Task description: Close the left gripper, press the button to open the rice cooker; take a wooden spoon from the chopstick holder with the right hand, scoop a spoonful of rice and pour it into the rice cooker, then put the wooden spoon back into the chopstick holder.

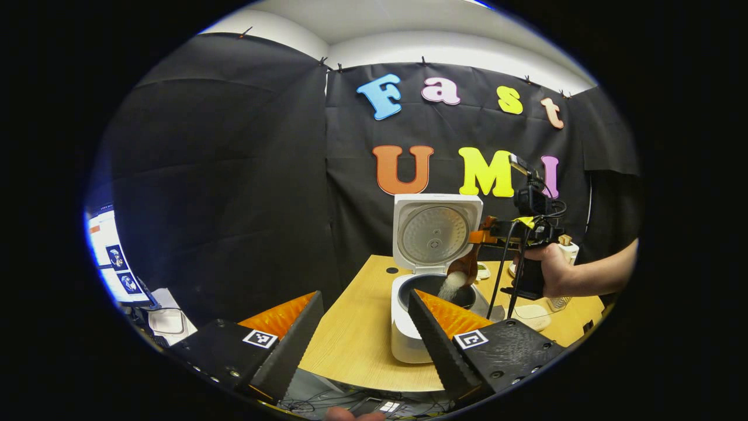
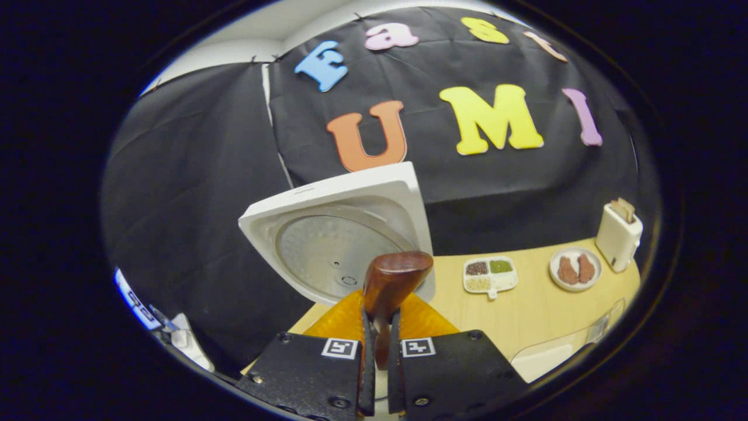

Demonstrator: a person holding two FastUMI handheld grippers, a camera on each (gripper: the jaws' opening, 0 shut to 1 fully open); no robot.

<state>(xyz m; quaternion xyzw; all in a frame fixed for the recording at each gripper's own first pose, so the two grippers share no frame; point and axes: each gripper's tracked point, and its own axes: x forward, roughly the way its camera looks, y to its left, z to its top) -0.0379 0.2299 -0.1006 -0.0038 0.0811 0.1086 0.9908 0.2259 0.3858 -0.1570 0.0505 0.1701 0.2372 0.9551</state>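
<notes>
Left gripper view first: the left claw (image 1: 365, 336) is wide open with nothing between its fingers, hanging over the near edge of the bench (image 1: 356, 339). Just ahead and a bit right of it sits the cooker (image 1: 429, 304), lid (image 1: 435, 233) flipped up and standing upright at the back. The pot (image 1: 435, 289) inside looks dark, and I can't tell how much is in it. Past the cooker a hand (image 1: 549, 269) holds the right claw (image 1: 482, 237) out over the pot, with the spoon (image 1: 464, 269) tipped down and rice (image 1: 451, 286) streaming off it into the pot. Behind that hand there's a pale holder (image 1: 568, 248), mostly hidden, so no idea what's in it.

Right gripper view: the right claw (image 2: 380, 351) is pinched nearly shut on the spoon (image 2: 391, 280) handle, both fingers pressing it, and the bowl sticks up straight ahead showing its back. The lid (image 2: 333, 234) stands right behind the spoon, tilted in this view. Off to the claw's right on the bench (image 2: 526, 310): a tray (image 2: 489, 275) with three compartments holding dark, green and pale grains, then a plate (image 2: 575, 269) with two brown pieces, then a toaster (image 2: 618, 234) with toast poking out.
</notes>
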